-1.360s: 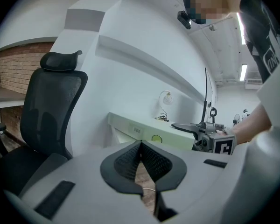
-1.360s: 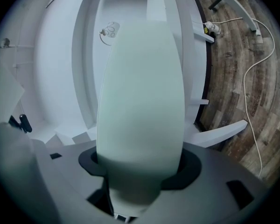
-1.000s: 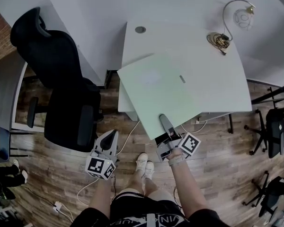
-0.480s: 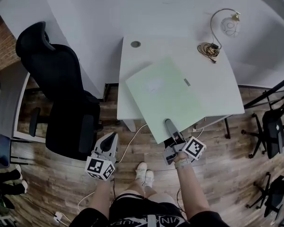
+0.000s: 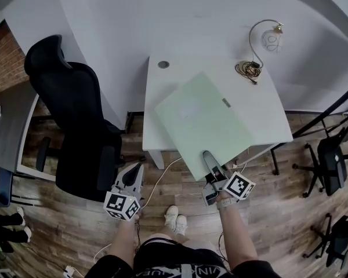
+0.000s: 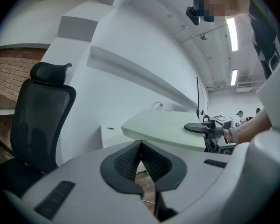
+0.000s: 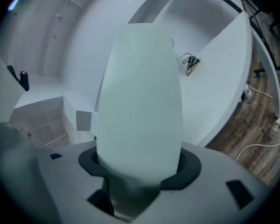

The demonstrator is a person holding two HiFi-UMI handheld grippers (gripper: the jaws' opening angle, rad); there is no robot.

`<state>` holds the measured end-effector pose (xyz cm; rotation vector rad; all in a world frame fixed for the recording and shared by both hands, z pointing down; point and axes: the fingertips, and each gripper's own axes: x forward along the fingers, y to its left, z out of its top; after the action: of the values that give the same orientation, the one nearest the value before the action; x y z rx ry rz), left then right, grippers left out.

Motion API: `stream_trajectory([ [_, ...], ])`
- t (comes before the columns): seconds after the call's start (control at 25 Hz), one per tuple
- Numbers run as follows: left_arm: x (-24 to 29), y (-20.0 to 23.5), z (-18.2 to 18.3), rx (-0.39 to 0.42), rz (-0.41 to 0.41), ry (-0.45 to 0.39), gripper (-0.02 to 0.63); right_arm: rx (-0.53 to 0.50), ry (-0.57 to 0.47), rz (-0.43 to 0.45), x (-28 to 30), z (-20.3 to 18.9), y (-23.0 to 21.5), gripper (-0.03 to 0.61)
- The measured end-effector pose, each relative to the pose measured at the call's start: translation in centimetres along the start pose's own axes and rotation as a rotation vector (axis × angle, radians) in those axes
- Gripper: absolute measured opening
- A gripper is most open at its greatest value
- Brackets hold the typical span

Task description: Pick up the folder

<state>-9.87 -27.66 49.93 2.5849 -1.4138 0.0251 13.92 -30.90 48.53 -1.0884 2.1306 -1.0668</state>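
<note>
A pale green folder hangs above the white desk, and its near corner reaches out past the desk's front edge. My right gripper is shut on that near corner, with one finger lying on top of the cover. In the right gripper view the folder fills the middle and runs out from between the jaws. My left gripper is shut and empty over the wooden floor, left of the desk. From the left gripper view the folder shows edge-on, nearly level.
A black office chair stands left of the desk, close to my left gripper. On the desk's far right are a lamp and a coiled cable. A white cord trails on the floor. More chairs stand at the right.
My right gripper has risen with the folder and rolled, so the folder lies flatter above the desk. My left gripper has risen a little.
</note>
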Motion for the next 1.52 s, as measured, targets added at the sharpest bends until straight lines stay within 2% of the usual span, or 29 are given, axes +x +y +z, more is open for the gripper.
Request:
stream_trajectory([
  [0.24,-0.3,-0.3,1.1,-0.001,0.006,-0.019,0.014,-0.051,-0.011,-0.054,-1.6,0.9,0.2,0.290],
  [0.36,-0.3,-0.4,1.8,0.003,0.007,-0.028,0.014,-0.079,-0.017,-0.040,-1.8,1.5,0.9,0.290],
  [0.48,-0.4,-0.5,2.4,0.009,0.009,-0.033,0.014,-0.092,-0.021,-0.115,-2.9,2.0,0.1,0.289],
  [0.68,-0.6,-0.5,3.2,0.009,0.015,-0.036,0.014,-0.163,-0.012,-0.179,-3.9,2.8,-0.3,0.288],
  [1.24,-1.5,-0.1,5.4,0.018,0.016,-0.055,0.014,-0.426,-0.011,-0.221,-5.6,4.3,2.8,0.288],
  [1.52,-1.8,-0.4,6.6,0.033,0.011,-0.075,0.014,-0.464,-0.041,-0.220,-6.3,5.0,3.7,0.288],
])
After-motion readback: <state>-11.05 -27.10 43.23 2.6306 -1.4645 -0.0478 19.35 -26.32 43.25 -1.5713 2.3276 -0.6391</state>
